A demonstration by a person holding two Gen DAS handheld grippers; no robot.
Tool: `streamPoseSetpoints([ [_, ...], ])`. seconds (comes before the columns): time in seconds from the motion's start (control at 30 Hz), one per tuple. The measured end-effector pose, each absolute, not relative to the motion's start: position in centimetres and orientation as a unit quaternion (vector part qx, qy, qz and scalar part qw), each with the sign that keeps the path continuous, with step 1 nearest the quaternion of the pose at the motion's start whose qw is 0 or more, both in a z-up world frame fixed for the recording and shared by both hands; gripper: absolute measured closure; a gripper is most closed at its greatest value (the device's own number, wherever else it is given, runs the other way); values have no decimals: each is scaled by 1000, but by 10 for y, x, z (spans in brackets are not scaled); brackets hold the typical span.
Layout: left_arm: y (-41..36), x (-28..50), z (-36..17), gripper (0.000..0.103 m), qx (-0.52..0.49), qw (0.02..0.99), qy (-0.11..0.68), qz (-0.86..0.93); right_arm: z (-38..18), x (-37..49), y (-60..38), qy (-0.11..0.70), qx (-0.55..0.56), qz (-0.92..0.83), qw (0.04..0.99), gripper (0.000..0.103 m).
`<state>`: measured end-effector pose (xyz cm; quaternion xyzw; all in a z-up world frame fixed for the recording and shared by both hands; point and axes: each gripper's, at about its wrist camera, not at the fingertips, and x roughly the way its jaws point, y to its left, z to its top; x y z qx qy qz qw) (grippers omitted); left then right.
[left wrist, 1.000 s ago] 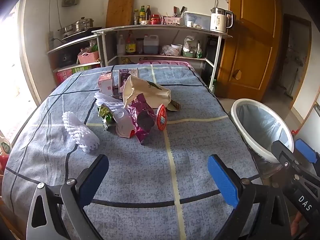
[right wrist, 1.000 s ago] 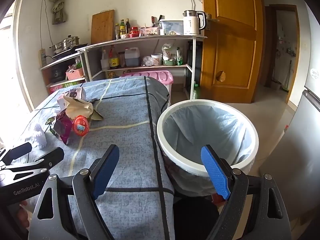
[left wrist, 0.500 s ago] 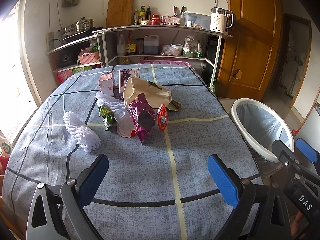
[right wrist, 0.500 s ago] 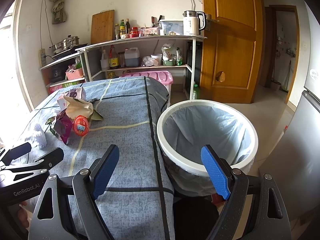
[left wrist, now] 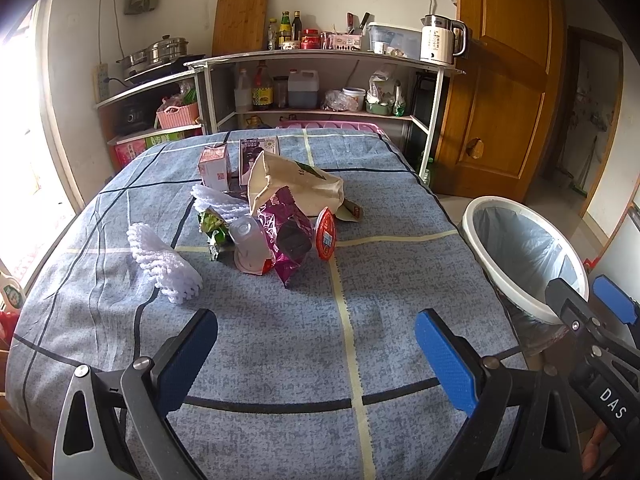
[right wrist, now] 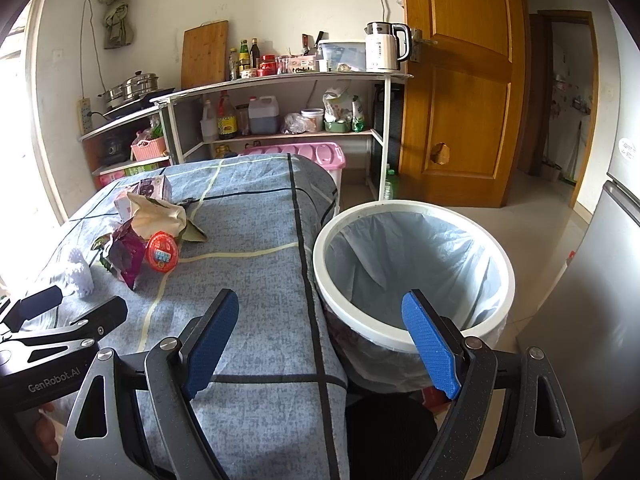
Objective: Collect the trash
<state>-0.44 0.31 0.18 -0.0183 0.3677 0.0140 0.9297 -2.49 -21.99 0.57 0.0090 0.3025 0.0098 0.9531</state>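
A heap of trash lies mid-table: a beige paper bag (left wrist: pixel 292 184), a purple foil wrapper (left wrist: pixel 286 236), a red-lidded cup (left wrist: pixel 326 233), a clear plastic cup (left wrist: pixel 250 244), a green wrapper (left wrist: pixel 212 226), two small cartons (left wrist: pixel 216 166) and white foam netting (left wrist: pixel 164 264). The white bin (right wrist: pixel 412 268) with a pale blue liner stands off the table's right edge. My left gripper (left wrist: pixel 316 360) hovers open over the near table, well short of the heap. My right gripper (right wrist: pixel 320 340) is open above the table's right edge and the bin's near rim, holding nothing.
The table wears a blue cloth (left wrist: pixel 260 340) with dark and pale stripes. Metal shelves (left wrist: pixel 320 80) with bottles, a kettle and pots line the far wall. A wooden door (right wrist: pixel 460 100) stands behind the bin, a grey fridge (right wrist: pixel 600 280) at far right.
The left wrist view has shifted slightly; the heap sits a touch to the right in it. Both grippers stay open and the trash has not moved.
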Motion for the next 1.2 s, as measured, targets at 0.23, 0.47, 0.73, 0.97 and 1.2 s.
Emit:
streamPoseSetpoints([
  [0.23, 3, -5, 2, 3, -18, 930, 367, 14, 6, -25, -220, 303, 9, 10, 953, 19],
  [0.47, 3, -5, 1, 3, -18, 930, 367, 15, 6, -27, -221, 304, 9, 9, 953, 19],
  [0.73, 3, -6, 2, 3, -18, 930, 367, 14, 6, -27, -222, 303, 10, 10, 953, 19],
  [0.97, 4, -7, 1, 3, -18, 930, 367, 14, 6, -26, -222, 303, 10, 10, 953, 19],
  [1.2, 4, -6, 1, 3, -18, 930, 367, 14, 6, -26, -222, 303, 10, 10, 953, 19],
])
